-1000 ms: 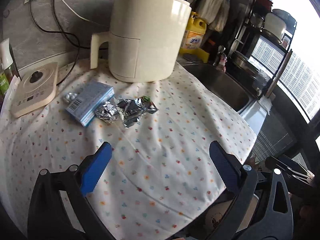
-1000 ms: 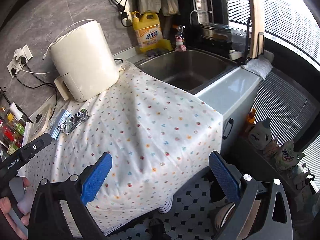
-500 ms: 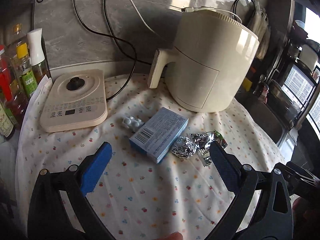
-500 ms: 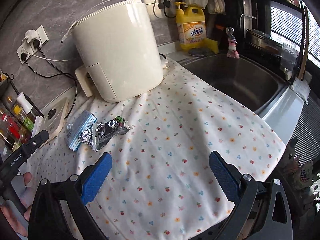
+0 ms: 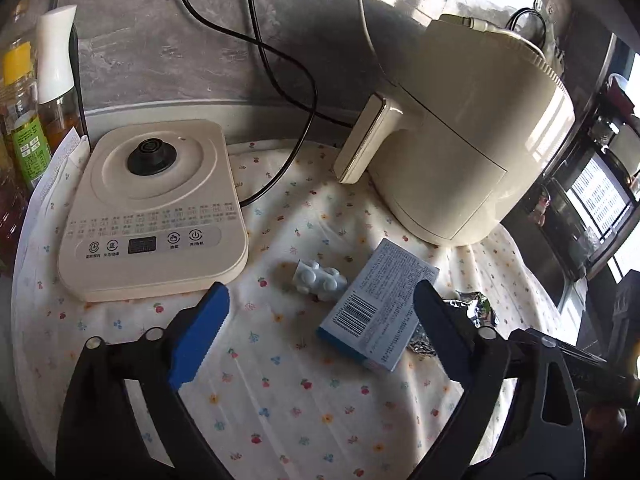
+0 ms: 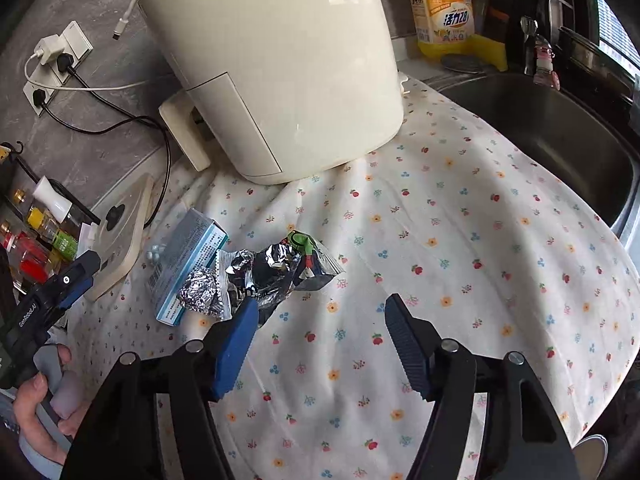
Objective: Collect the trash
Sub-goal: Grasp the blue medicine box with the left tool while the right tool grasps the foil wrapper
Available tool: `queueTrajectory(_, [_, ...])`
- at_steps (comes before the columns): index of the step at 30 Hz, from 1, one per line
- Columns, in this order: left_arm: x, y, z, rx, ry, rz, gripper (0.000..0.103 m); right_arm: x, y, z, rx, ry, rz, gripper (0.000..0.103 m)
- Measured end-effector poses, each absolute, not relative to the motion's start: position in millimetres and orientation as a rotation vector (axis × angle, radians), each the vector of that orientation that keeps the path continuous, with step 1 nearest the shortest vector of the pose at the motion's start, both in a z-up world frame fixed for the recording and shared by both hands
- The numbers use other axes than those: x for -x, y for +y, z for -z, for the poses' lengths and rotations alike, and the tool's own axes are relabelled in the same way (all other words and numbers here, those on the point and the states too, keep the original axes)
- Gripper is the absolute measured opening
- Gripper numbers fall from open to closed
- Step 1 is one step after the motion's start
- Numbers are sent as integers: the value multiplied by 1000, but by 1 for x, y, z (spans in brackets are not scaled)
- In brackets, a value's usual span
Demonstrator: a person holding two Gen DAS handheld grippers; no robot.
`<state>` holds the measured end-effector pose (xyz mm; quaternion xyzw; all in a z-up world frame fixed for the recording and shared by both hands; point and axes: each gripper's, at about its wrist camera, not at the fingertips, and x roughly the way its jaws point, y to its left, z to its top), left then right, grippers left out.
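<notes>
Trash: blue box (image 5: 378, 306), pill strip (image 5: 318, 276), foil ball (image 6: 200, 292) and foil wrapper (image 6: 276, 268), clustered on flowered cloth (image 6: 460, 260) between hotplate (image 5: 152, 208) and air fryer (image 6: 276, 64). Sink (image 6: 560, 136) beyond cloth's right edge; open cloth nearer. Left gripper (image 5: 320, 320) closing, box partly between jaws, untouched. Right gripper (image 6: 320, 320) closing, empty.

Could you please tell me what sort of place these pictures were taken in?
Most likely a home kitchen counter: a steel sink, a yellow dish-soap bottle and a cream air fryer stand around a flower-print cloth.
</notes>
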<state>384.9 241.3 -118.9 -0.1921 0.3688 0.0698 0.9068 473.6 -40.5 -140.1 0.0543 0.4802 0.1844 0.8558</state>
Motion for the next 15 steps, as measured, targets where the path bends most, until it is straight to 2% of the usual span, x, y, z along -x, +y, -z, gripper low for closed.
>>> queueTrajectory(3, [-399,247,129,401,803,-137,70,-484,-31,147,-107,1029,-386,64])
queueTrajectory(9, [-410,250,136,413,818,-107,68,-501,-18,164,-104,1075,-389,61])
queueTrajectory(11, [-412,246,136,409,820,-88,68,-506,-15,170,-107,1091,-395,37])
queueTrajectory(12, [-413,243,137,407,825,-81,68,-507,-14,171,-97,1093,-394,15])
queueTrajectory(13, [-414,241,138,407,829,-70,68,-508,-13,171,-89,1091,-396,5])
queueTrajectory(15, [-416,234,141,409,837,-41,69,-507,-15,167,-88,1081,-403,1])
